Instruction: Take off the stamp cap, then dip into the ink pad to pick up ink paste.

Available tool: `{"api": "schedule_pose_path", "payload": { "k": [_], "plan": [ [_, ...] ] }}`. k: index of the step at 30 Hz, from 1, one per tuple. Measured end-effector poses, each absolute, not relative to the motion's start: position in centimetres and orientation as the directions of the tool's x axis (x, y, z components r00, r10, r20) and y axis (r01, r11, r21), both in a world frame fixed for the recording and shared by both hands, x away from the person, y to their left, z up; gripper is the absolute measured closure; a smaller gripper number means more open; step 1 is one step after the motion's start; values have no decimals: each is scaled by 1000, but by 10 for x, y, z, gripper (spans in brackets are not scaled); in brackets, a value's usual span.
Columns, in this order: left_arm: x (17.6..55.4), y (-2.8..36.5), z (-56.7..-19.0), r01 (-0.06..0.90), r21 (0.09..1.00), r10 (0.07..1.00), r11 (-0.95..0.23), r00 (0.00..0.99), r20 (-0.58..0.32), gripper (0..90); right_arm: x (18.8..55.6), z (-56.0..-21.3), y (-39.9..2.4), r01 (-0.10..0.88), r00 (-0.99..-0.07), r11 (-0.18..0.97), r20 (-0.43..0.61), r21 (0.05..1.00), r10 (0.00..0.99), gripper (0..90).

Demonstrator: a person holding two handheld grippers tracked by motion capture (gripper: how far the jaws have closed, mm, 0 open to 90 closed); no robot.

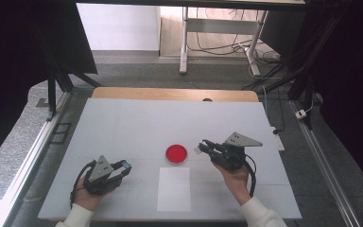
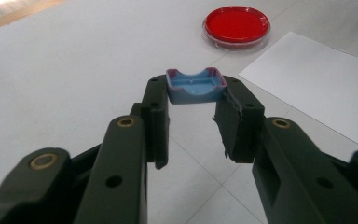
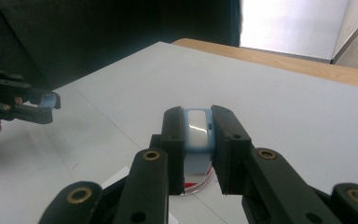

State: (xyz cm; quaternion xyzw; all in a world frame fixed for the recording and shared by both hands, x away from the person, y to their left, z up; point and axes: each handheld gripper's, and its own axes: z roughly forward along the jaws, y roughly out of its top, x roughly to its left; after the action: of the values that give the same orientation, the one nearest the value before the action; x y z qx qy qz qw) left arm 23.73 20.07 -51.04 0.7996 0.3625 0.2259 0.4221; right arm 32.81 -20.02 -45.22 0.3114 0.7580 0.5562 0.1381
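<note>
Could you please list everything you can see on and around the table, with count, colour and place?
Petri dish: one, clear with red filling, table centre, just beyond the paper.
Paper sheet: one, white, flat on the near middle of the table.
Blue tray-like piece: one, blue with a purple rim, between the left gripper's jaw tips.
Pale blue piece: one, light blue with a white face, clamped in the right gripper above the dish.
Table: one, white top with a wooden far edge.
Desk frame: one, white, on the floor behind, cables under it.
Left gripper: one, black, near left.
Right gripper: one, black, right of the dish.
Hands: two, white sleeves, bottom edge.
</note>
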Motion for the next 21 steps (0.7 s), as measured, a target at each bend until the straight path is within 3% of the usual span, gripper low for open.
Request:
{"api": "schedule_pose_path", "payload": {
  "k": [21],
  "plan": [
    [241,197,-511,385,837,762,-388,645,57,651,334,-447,-197,293,-768,216,94,931,634,749]
  ]
}}
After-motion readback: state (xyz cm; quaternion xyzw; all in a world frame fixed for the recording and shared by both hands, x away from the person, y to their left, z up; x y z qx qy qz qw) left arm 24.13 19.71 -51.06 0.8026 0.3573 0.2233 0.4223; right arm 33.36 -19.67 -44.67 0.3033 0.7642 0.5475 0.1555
